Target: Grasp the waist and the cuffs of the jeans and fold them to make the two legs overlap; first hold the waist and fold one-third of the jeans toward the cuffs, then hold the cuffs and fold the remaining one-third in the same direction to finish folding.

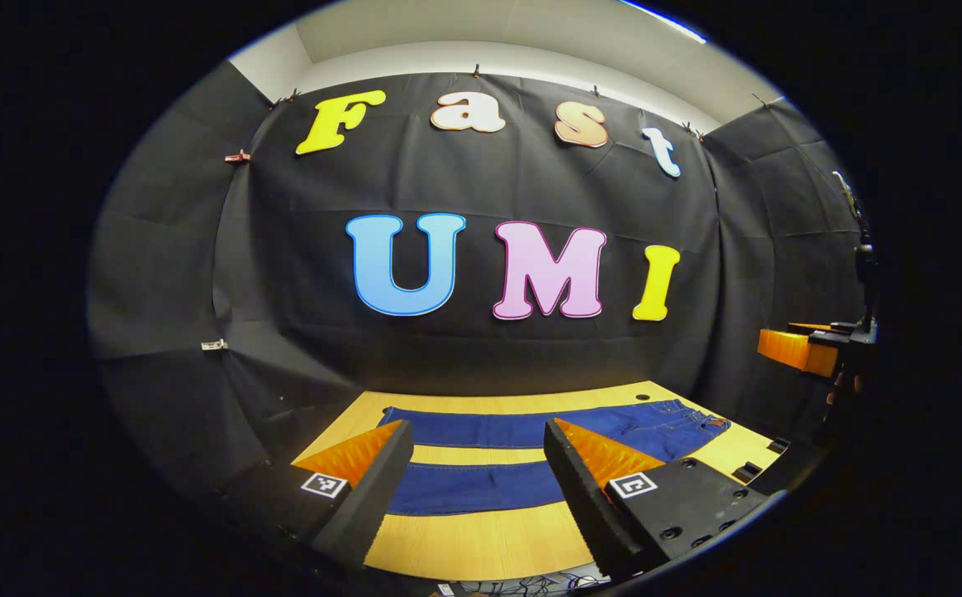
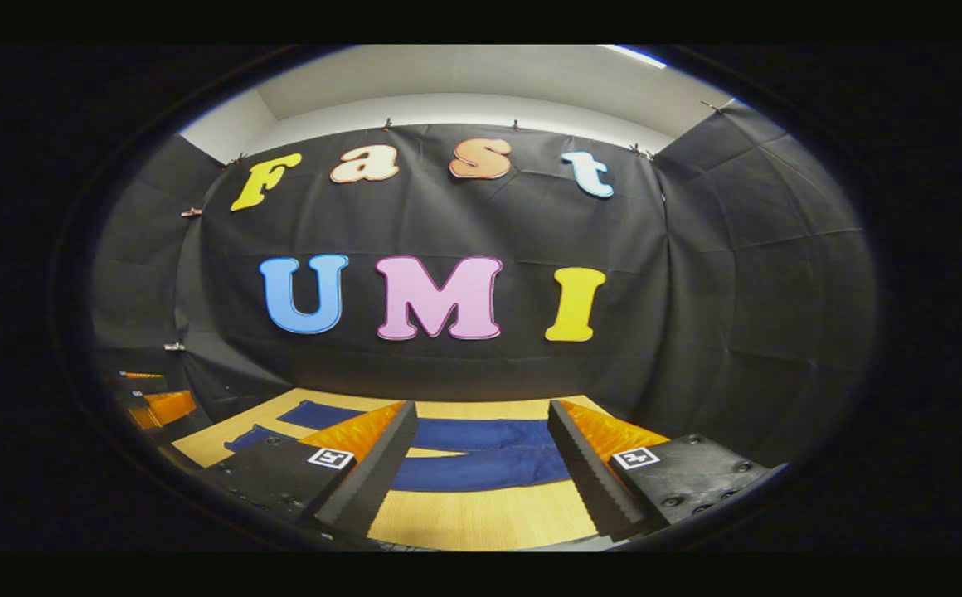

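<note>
Black cloth wall (image 1: 481,356) draped across the back and both sides, creased in panels, clipped along its top edge with small clamps (image 1: 237,156). Pale plain wall and ceiling (image 2: 464,83) above, with a bright light strip (image 1: 672,21) at upper right. Light wooden desk (image 1: 481,539) below.

The jeans (image 1: 481,485) are partly hidden behind the left gripper (image 1: 478,435); their cuffs are out of sight past the worktop's (image 1: 481,543) left side.
</note>
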Tool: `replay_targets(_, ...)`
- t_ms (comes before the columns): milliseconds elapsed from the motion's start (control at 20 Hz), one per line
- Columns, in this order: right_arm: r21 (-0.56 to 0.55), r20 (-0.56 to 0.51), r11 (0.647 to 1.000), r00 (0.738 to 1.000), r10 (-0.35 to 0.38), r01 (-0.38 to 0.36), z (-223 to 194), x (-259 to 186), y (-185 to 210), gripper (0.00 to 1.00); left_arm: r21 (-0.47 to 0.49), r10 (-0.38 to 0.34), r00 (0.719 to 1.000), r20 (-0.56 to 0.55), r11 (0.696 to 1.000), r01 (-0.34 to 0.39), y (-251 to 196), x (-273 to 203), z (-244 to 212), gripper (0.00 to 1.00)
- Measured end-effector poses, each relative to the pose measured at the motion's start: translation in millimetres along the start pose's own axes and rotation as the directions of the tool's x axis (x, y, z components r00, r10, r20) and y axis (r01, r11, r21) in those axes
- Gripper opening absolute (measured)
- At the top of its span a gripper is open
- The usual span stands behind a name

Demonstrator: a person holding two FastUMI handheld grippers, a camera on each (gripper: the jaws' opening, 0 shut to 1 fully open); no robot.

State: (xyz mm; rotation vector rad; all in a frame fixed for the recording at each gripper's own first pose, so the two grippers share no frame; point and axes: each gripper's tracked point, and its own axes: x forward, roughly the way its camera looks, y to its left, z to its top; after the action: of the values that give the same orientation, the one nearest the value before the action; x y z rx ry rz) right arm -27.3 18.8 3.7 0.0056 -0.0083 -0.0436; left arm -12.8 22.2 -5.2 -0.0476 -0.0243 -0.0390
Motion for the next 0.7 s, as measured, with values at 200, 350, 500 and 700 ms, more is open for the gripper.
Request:
replay_targets(200,-0.012,-0.003,1.0,1.0,0.006,-0.006,-0.8,-1.9,8.9,0.95,0.004,0.013,1.0,-0.006,1.0,-0.013,16.4,1.8,-7.7,0.99)
replay_targets(350,-0.021,-0.007,1.0,1.0,0.006,-0.006,-0.3,-1.5,12.7,0.95,0.069,0.025,0.999,-0.025,0.997,-0.023,36.0,7.3,-20.9,0.99)
replay_targets(500,-0.026,-0.014,1.0,1.0,-0.004,0.004,-1.8,-0.4,12.3,0.95,0.155,0.044,0.997,-0.061,0.987,-0.034,66.9,19.9,-42.1,0.97)
replay_targets(700,-0.036,-0.031,0.999,0.999,-0.03,0.029,-5.2,-0.1,5.7,0.95,0.305,0.05,0.988,-0.149,0.952,-0.002,113.8,40.7,-87.0,0.98)
